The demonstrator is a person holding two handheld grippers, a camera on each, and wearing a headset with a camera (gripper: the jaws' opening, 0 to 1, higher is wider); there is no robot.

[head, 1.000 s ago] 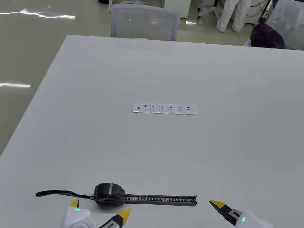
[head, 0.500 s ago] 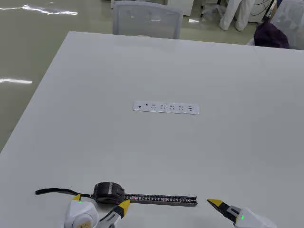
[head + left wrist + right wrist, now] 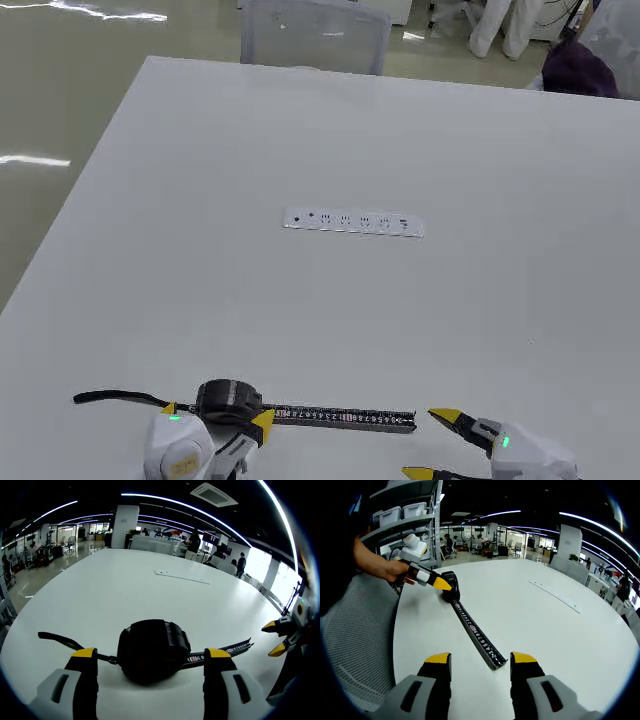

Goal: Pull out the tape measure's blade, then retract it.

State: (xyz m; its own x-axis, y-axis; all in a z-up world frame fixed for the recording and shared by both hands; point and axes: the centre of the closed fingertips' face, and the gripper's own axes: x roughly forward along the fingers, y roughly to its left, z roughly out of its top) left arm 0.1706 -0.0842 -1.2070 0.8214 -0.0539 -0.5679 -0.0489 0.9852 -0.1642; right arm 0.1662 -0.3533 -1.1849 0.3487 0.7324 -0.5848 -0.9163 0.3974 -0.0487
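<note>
While the white worktop [image 3: 200, 250] stretches away in the head view, a black tape measure [image 3: 229, 400] lies along its near edge. Farthest left, the tape measure's thin black wrist strap [image 3: 112, 398] trails across the surface. Next comes the rounded case, with the left hand-held gripper [image 3: 217, 414] at it. The two yellow-tipped jaws are spread, one on each side of the case, and the left gripper view shows space between each jaw and the case. Running right from the case, the blade [image 3: 345, 417] lies pulled out flat on the worktop. At the blade's free end sits the right hand-held gripper [image 3: 432, 444], jaws spread apart, with the blade tip just ahead of them and not pinched. Farther back, mid-worktop, lies a white power strip [image 3: 353, 222].
</note>
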